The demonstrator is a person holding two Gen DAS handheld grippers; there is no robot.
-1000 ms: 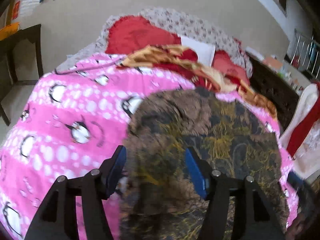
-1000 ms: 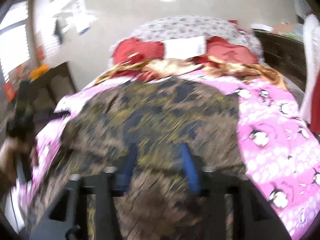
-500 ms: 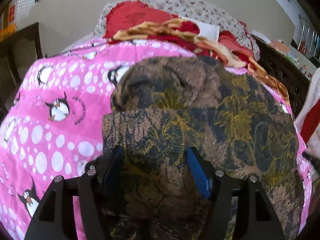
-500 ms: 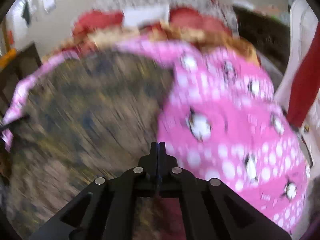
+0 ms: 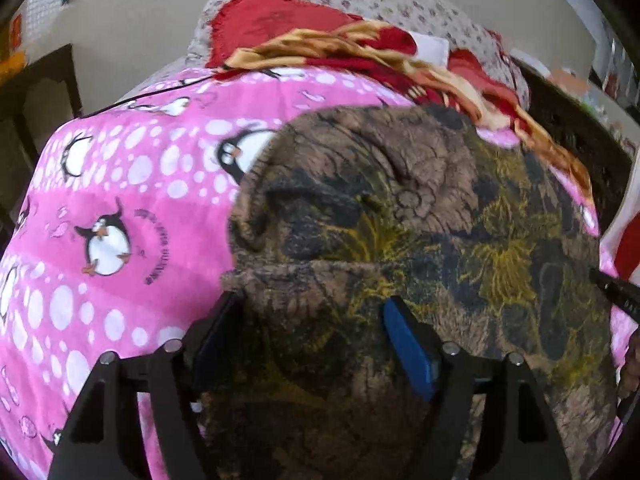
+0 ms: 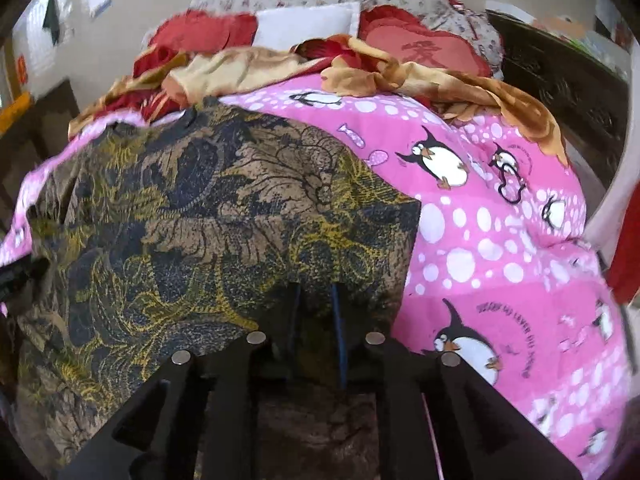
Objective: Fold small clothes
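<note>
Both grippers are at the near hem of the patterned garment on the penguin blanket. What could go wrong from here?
1. The left gripper stands open over the brown patterned garment, so closing may catch only the top layer.
2. A bunched fold could get pressed into the next fold.
3. The right gripper, nearly shut on the hem, might also pinch the pink penguin blanket beneath.

Close wrist views, shared garment [image 5: 420,216] [image 6: 208,208]

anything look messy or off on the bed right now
The brown patterned garment isn't flat: its far left part is bunched into a puckered hump, seen from the left wrist. A gold and red cloth lies crumpled across the pink penguin blanket near the pillows.
</note>
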